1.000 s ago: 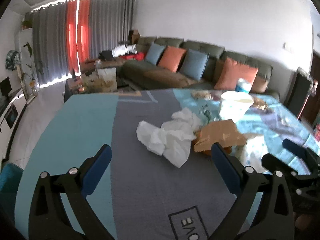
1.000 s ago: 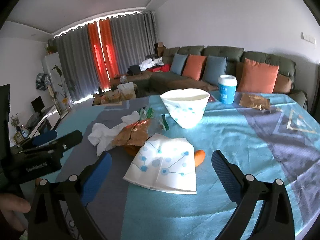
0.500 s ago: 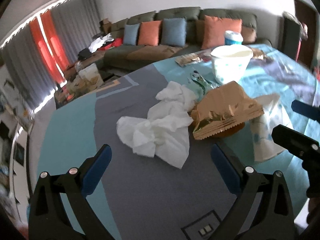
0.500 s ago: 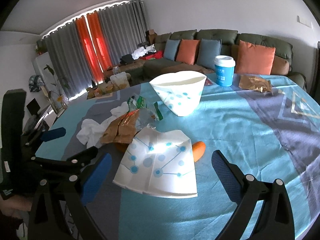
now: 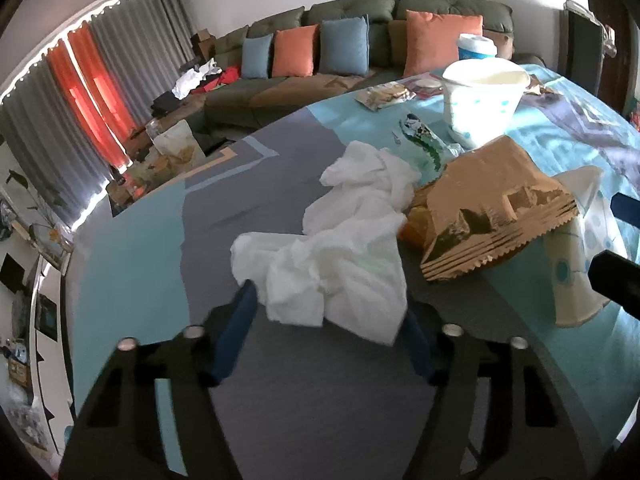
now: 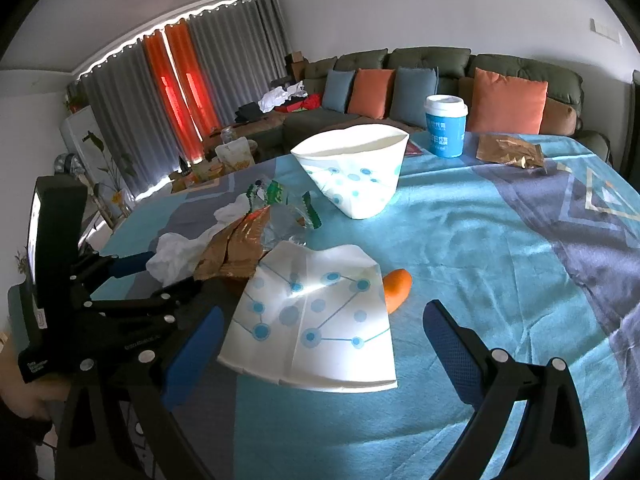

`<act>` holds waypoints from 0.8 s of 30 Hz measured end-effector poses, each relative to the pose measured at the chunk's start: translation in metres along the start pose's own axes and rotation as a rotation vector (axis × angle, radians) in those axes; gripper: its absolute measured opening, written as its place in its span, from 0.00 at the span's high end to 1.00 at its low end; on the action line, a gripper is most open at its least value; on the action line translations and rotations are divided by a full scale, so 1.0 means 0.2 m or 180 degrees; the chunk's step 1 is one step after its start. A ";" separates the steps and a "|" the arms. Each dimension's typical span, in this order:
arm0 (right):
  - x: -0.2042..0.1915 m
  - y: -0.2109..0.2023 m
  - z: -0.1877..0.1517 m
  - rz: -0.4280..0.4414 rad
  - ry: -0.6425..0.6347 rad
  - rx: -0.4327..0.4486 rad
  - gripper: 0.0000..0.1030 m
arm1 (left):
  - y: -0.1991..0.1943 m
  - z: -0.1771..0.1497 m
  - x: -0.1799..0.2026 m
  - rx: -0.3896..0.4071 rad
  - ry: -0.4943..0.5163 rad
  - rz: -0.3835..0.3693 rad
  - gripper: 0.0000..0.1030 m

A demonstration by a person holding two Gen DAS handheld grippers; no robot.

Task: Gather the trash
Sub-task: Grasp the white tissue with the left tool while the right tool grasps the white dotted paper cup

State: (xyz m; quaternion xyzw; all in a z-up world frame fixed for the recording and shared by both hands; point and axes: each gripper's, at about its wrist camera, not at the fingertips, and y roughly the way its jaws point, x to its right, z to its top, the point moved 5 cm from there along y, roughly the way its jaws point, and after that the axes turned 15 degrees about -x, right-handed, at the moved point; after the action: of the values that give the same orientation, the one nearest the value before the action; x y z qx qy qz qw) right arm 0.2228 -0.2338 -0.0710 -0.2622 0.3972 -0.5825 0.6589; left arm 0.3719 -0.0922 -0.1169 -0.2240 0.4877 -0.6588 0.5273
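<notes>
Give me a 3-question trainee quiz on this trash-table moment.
1. True or false: the flattened paper cup stands upright.
2. What lies between the left gripper fingers?
A. crumpled white tissue
B. blue coffee cup
C. brown snack wrapper
3. Fill in: the orange piece pokes out from under the flattened cup's ___ edge in the right wrist view.

Key: 1 false; 2 A, fingers closing on it; 3 right.

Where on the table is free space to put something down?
Bare cloth lies right of the flattened paper cup and orange piece, below the blue cup. Crowded around the tissue and brown bag.
</notes>
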 end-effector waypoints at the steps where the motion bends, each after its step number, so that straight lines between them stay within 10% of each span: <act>1: -0.01 0.00 0.00 0.0002 -0.0008 0.0000 0.06 | 0.00 0.00 -0.01 0.0002 -0.0014 0.0001 0.47; 7: -0.01 0.03 -0.01 0.0045 -0.0019 -0.0054 0.07 | -0.02 -0.01 -0.04 0.0060 -0.0119 -0.0148 0.87; 24: 0.01 0.06 -0.04 0.0127 0.0070 -0.0171 0.26 | -0.13 -0.03 -0.10 0.0344 -0.0387 -0.0562 0.95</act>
State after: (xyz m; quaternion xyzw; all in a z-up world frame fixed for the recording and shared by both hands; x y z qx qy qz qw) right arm 0.2226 -0.2325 -0.0856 -0.2654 0.4252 -0.5612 0.6587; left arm 0.3626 -0.0718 -0.0926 -0.2768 0.3970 -0.7132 0.5071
